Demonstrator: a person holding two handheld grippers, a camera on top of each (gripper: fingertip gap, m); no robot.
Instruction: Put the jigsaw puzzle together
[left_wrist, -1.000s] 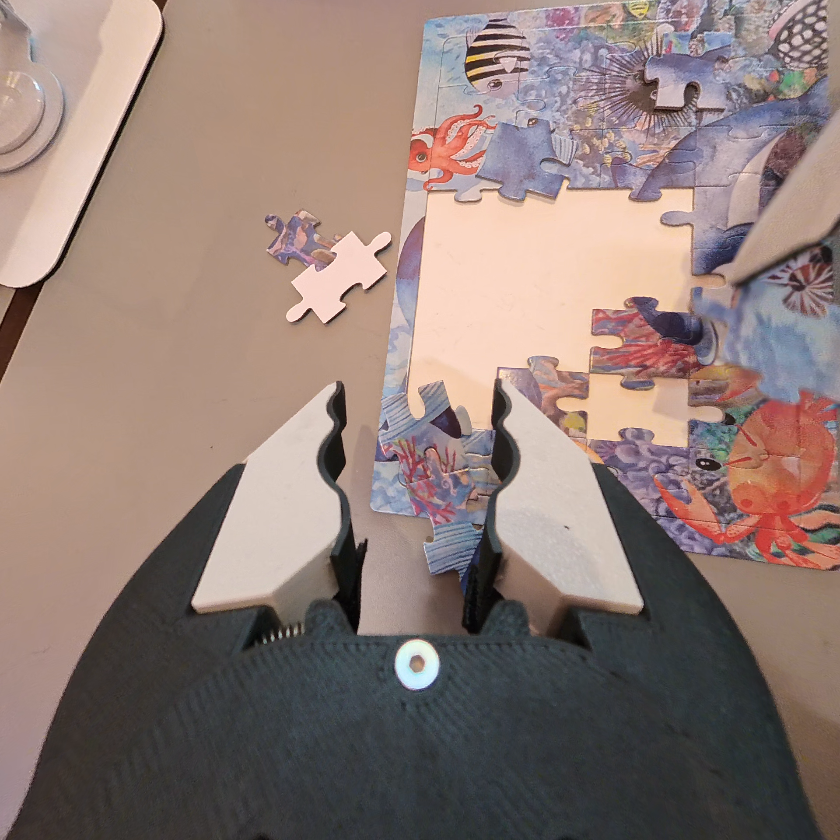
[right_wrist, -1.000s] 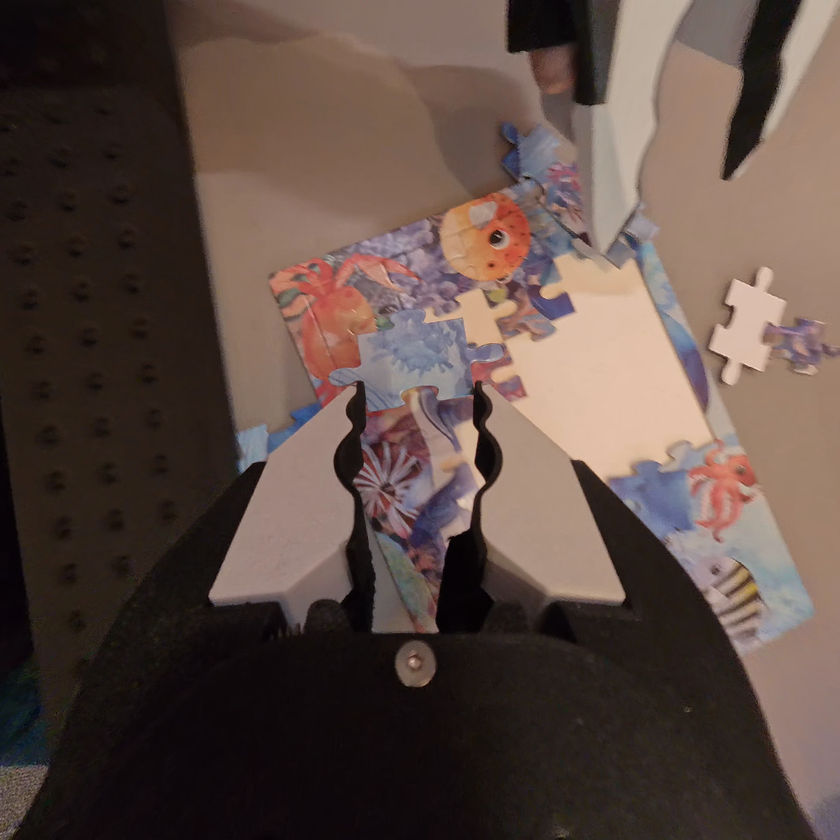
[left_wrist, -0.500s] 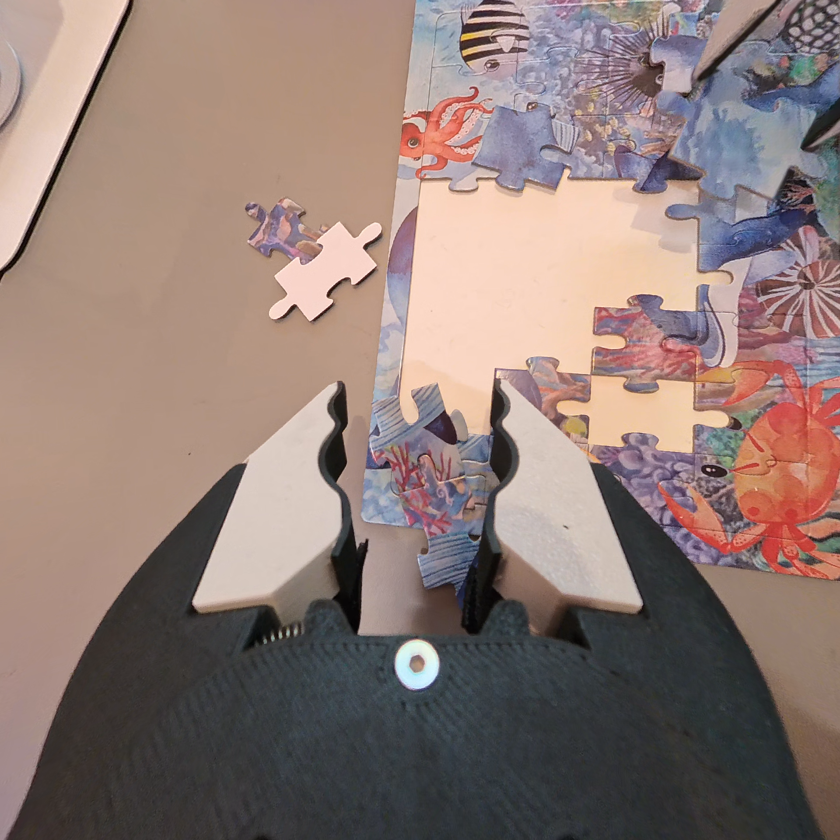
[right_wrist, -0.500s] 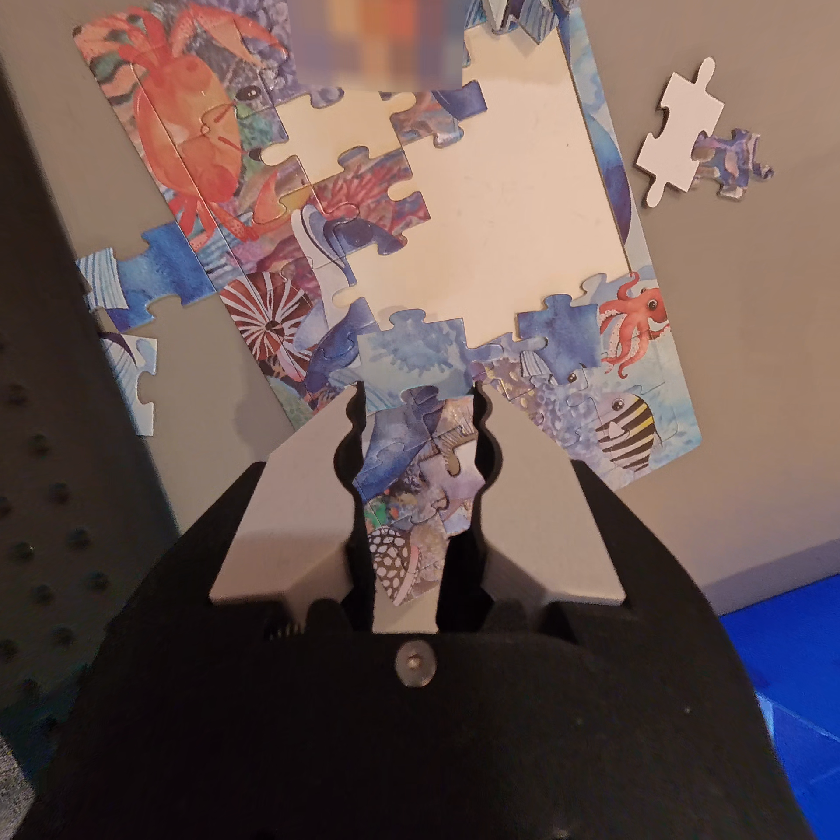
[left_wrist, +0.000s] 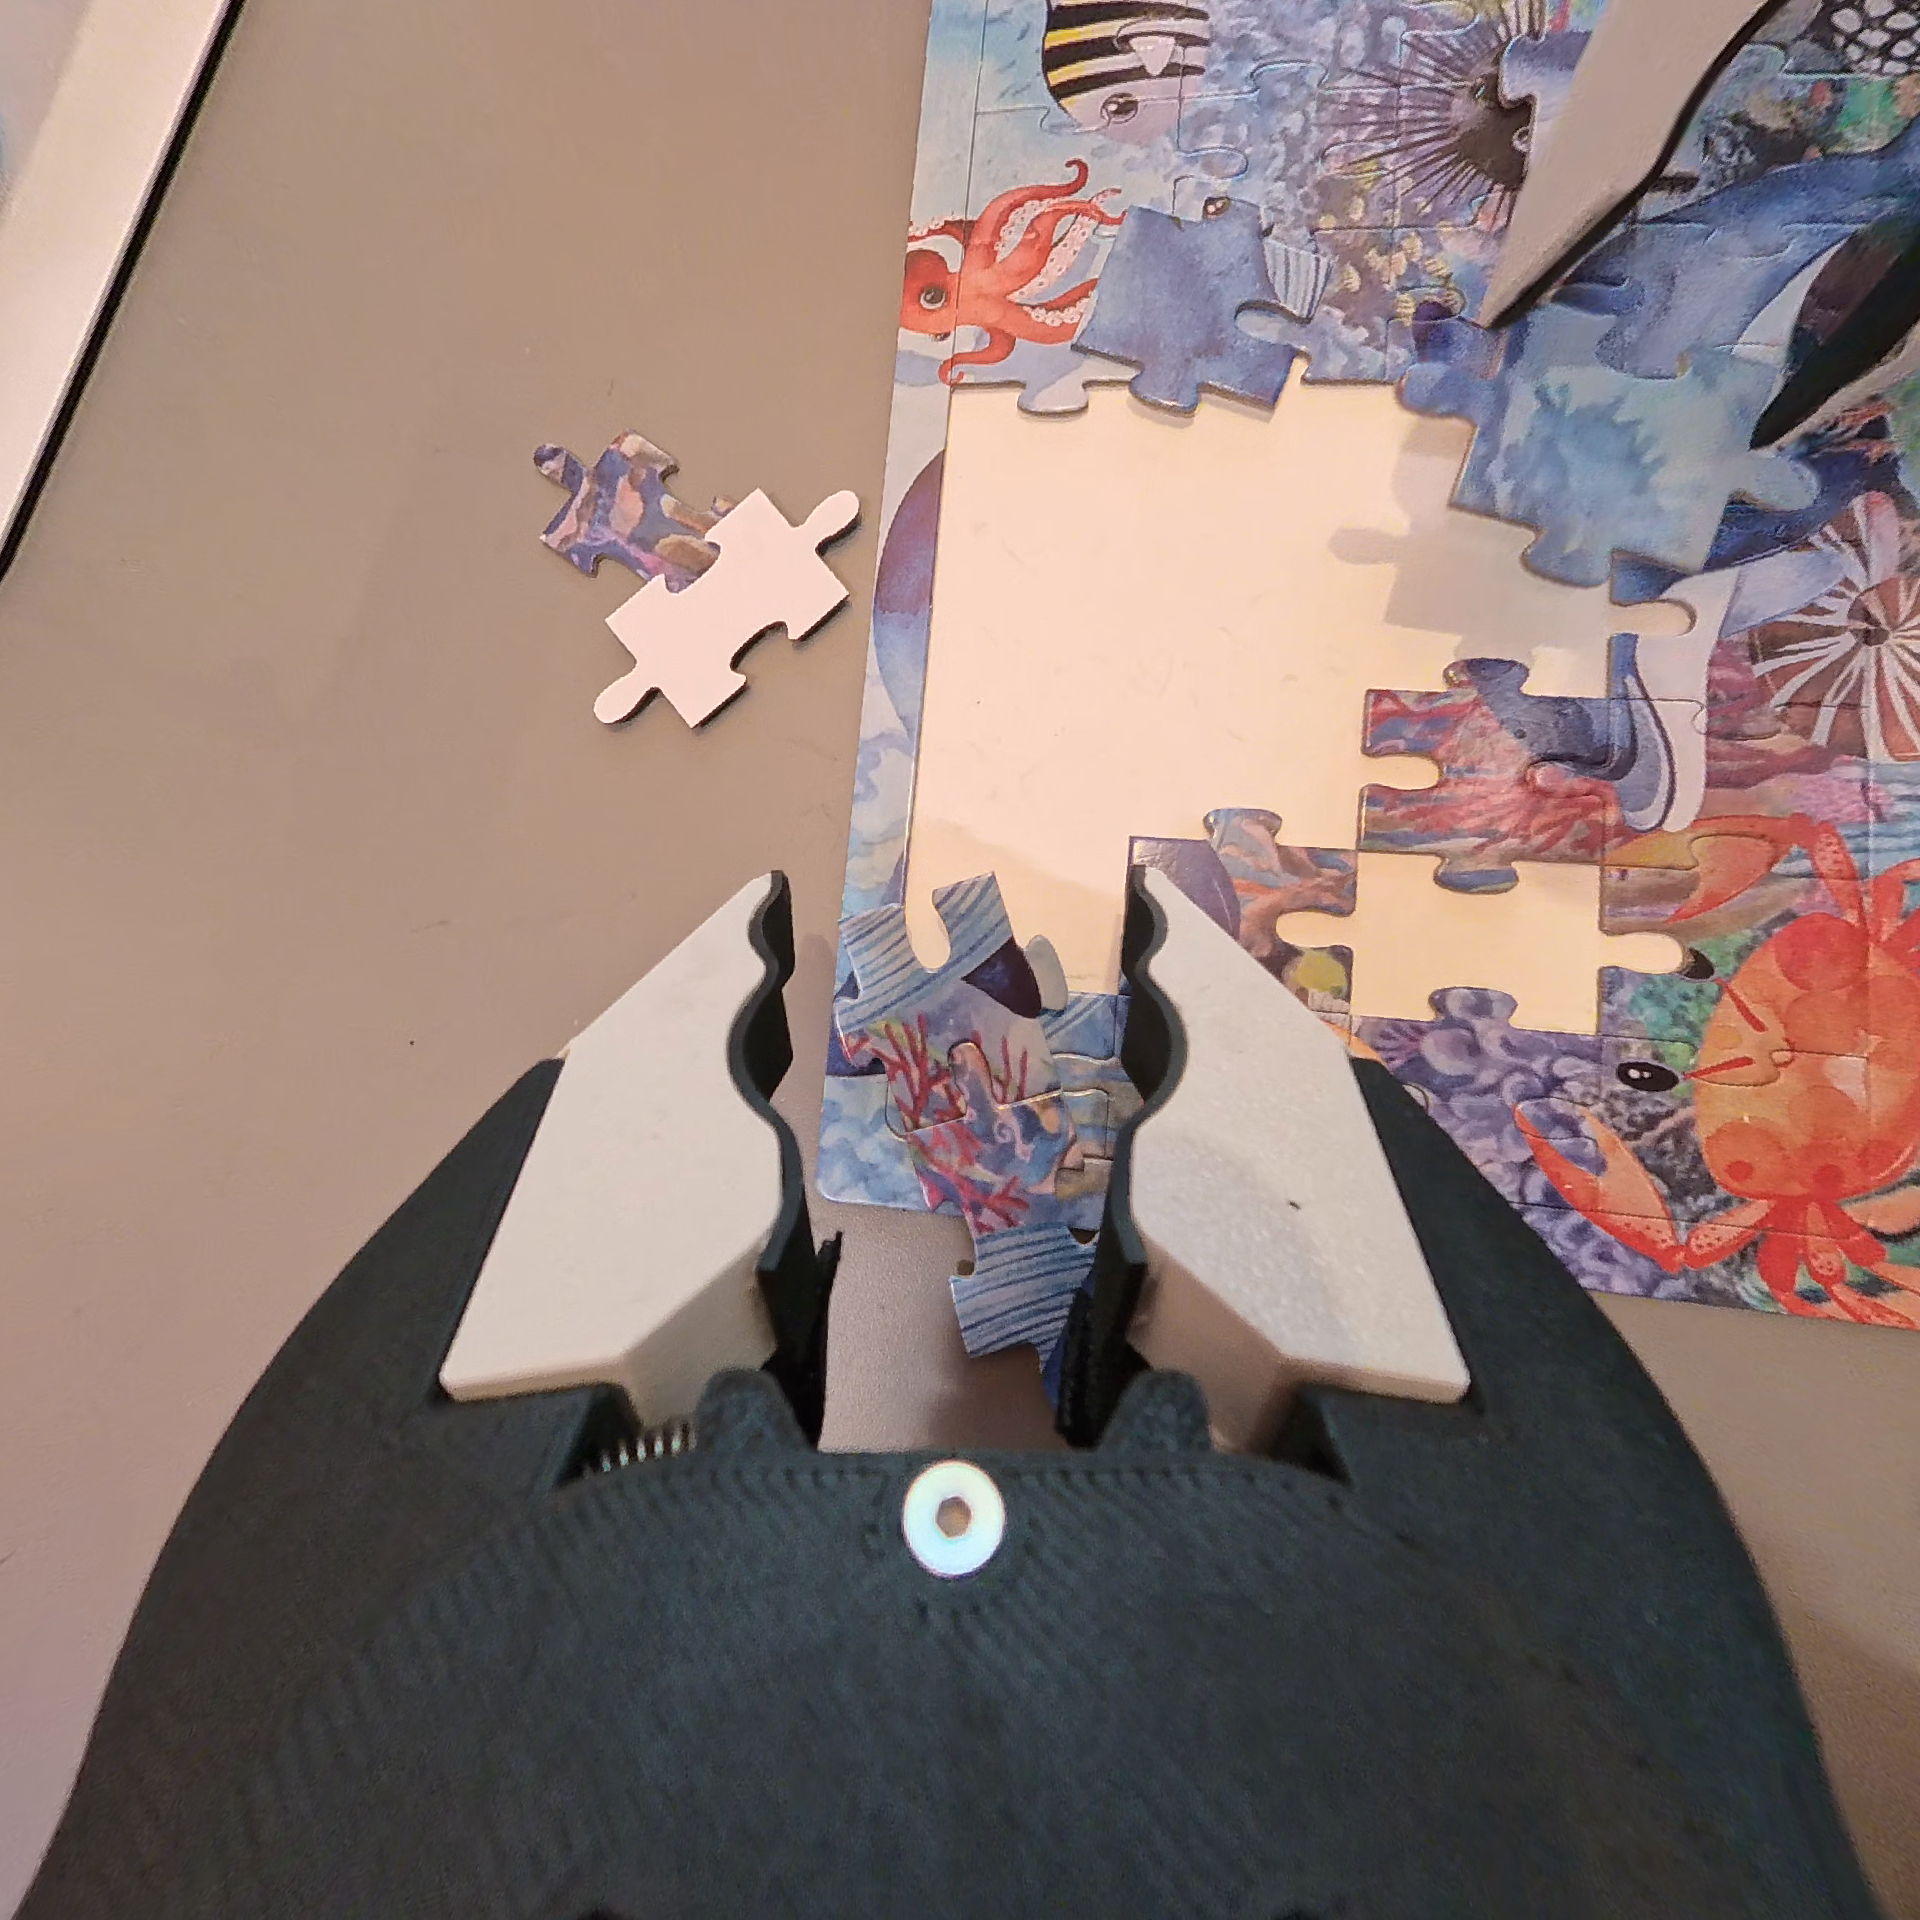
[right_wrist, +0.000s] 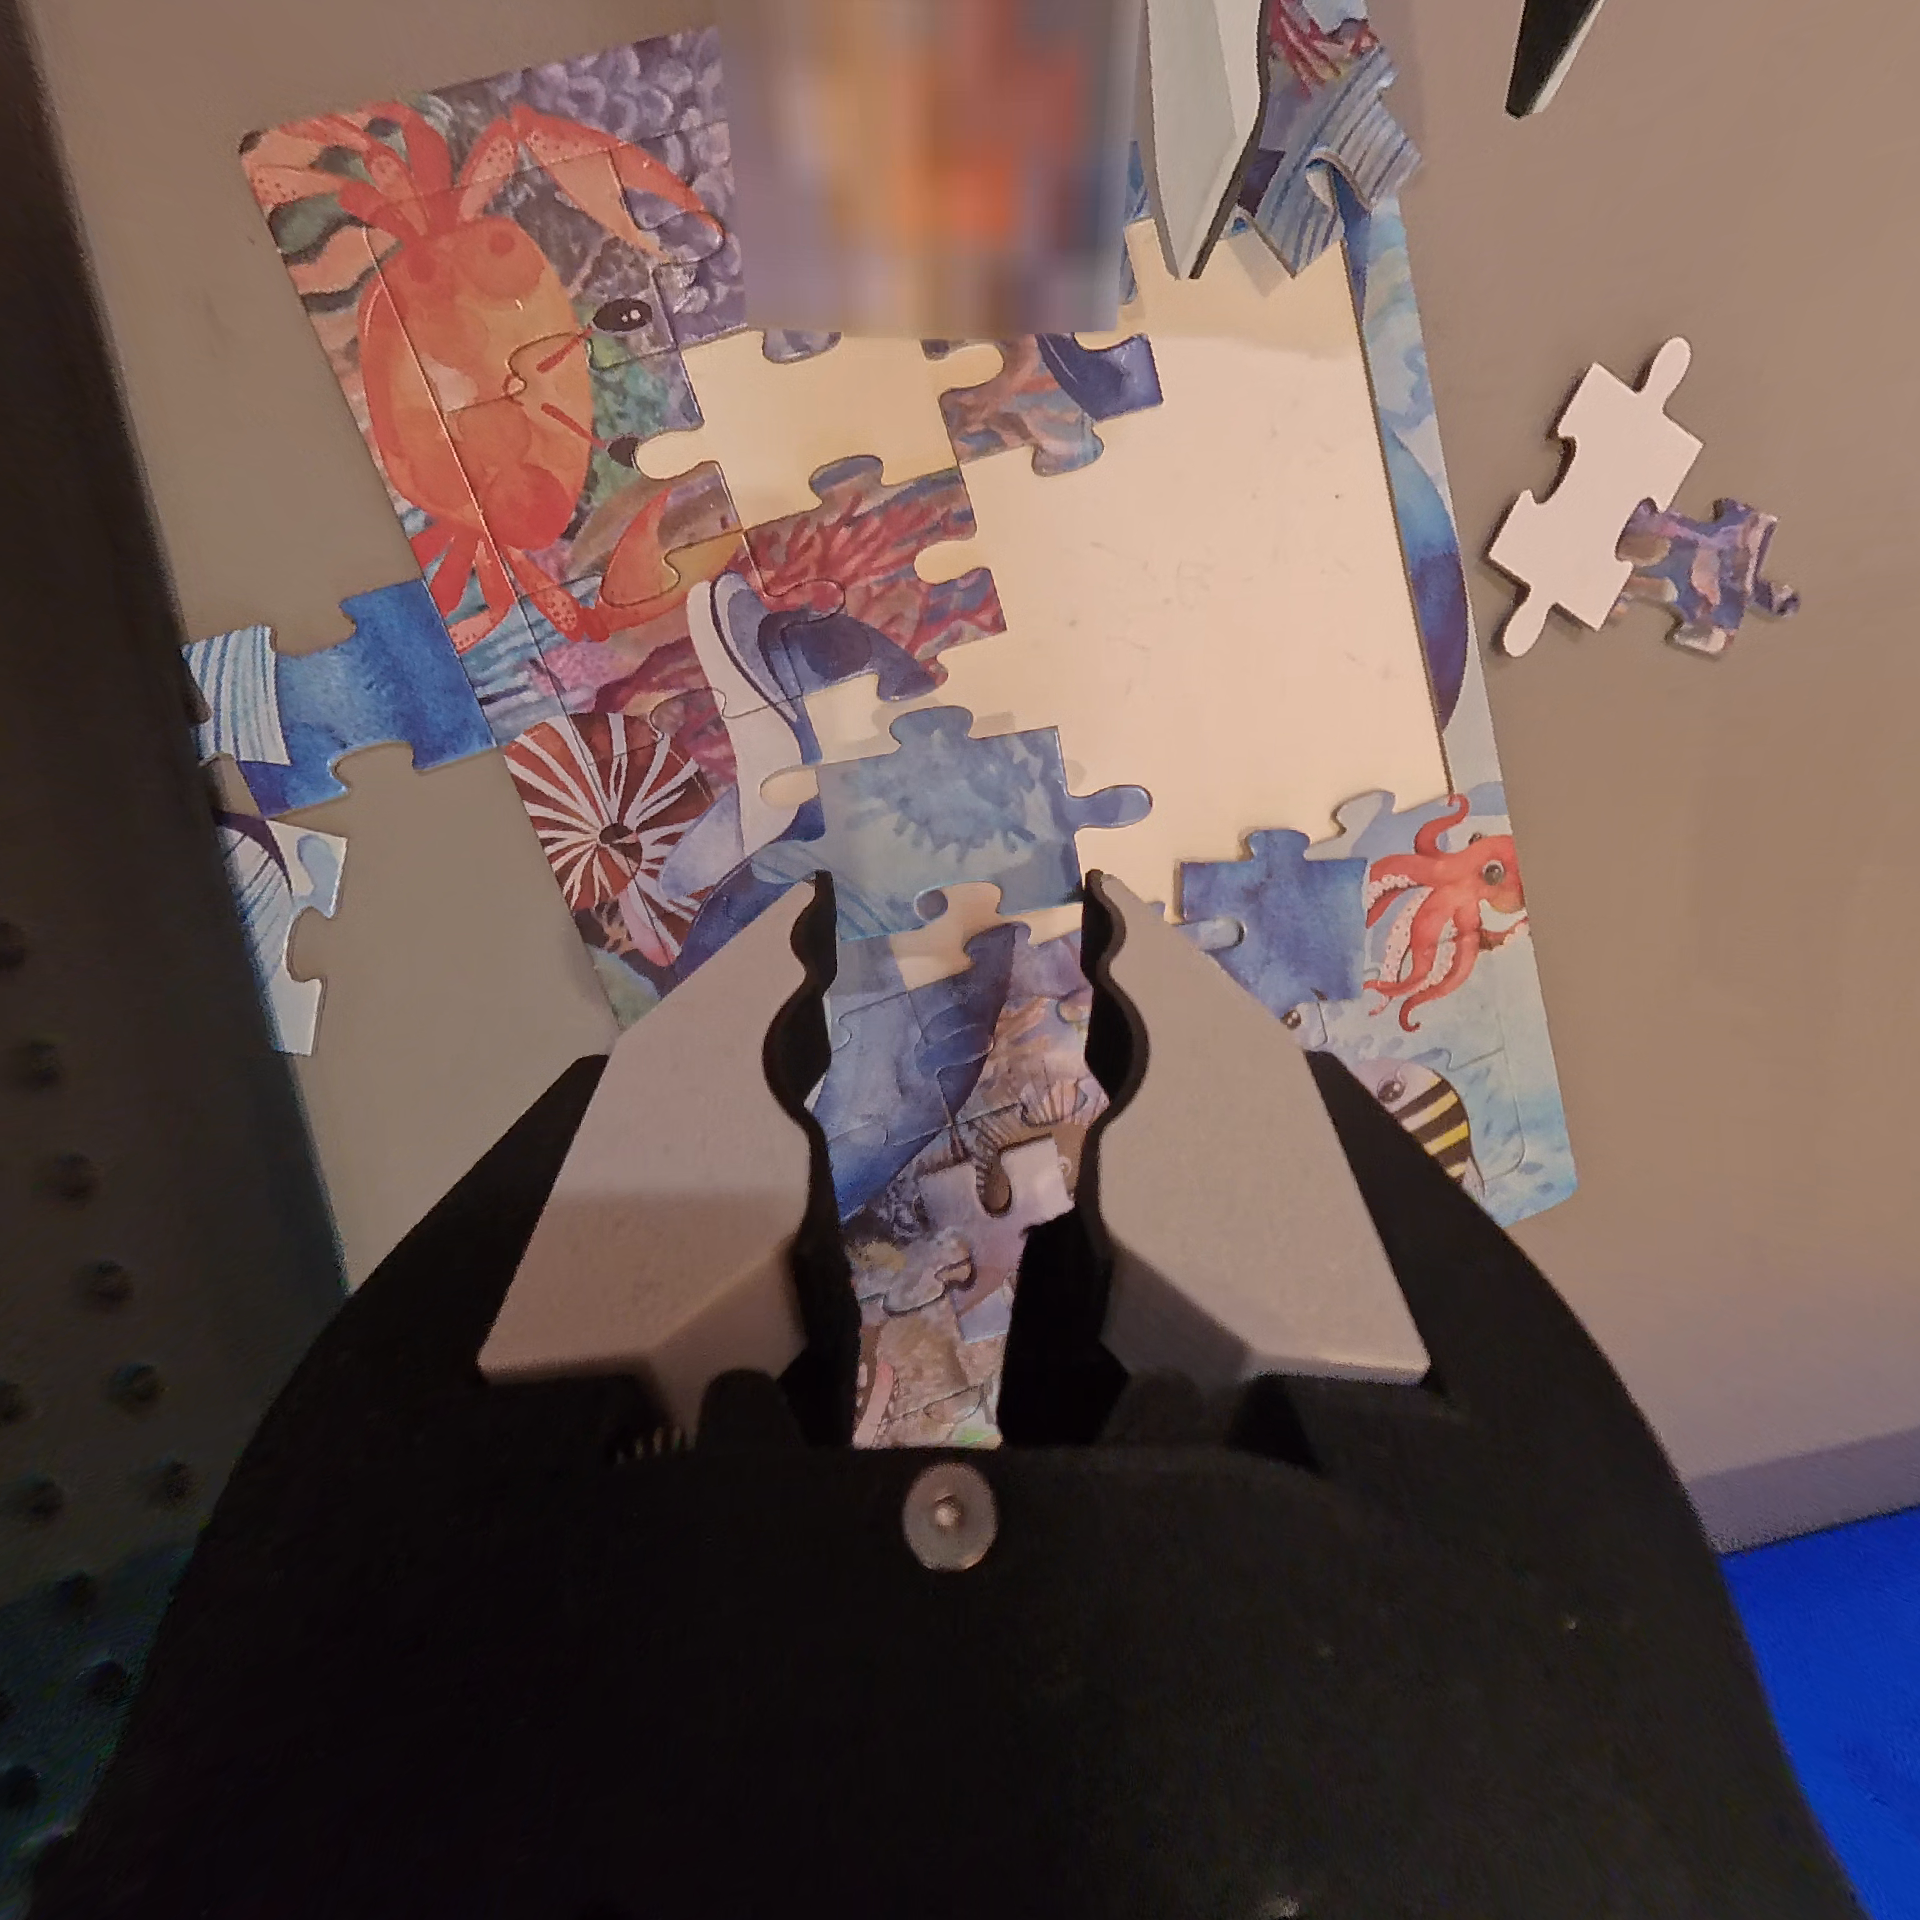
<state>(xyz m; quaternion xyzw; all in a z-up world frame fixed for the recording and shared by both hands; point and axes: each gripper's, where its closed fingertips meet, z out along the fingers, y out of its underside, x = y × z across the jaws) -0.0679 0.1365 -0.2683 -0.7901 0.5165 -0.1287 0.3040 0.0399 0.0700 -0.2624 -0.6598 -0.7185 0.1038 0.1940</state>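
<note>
While puzzle (left_wrist: 1143, 644) lies on grey tabletop (left_wrist: 364, 727), both grippers' jaws spread, empty; blue floor (right_wrist: 1849, 1662) beyond.

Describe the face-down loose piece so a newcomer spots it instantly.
Start at the puzzle board, then look at the bare grey table beside its octopus-side long edge. Two loose pieces overlap there; the face-down piece lies on top, plain white, unlike the purple printed piece beneath.

Grey-brown worktop (left_wrist: 364, 727) with puzzle parts on it.
Puzzle board (right_wrist: 1195, 582) lies flat; beside it a face-down white piece (left_wrist: 727, 608) overlaps a purple piece (left_wrist: 613, 509); two blue loose pieces (right_wrist: 332, 686) at the far edge; pale flat mat, possibly a tray (left_wrist: 94, 208), at the corner.
</note>
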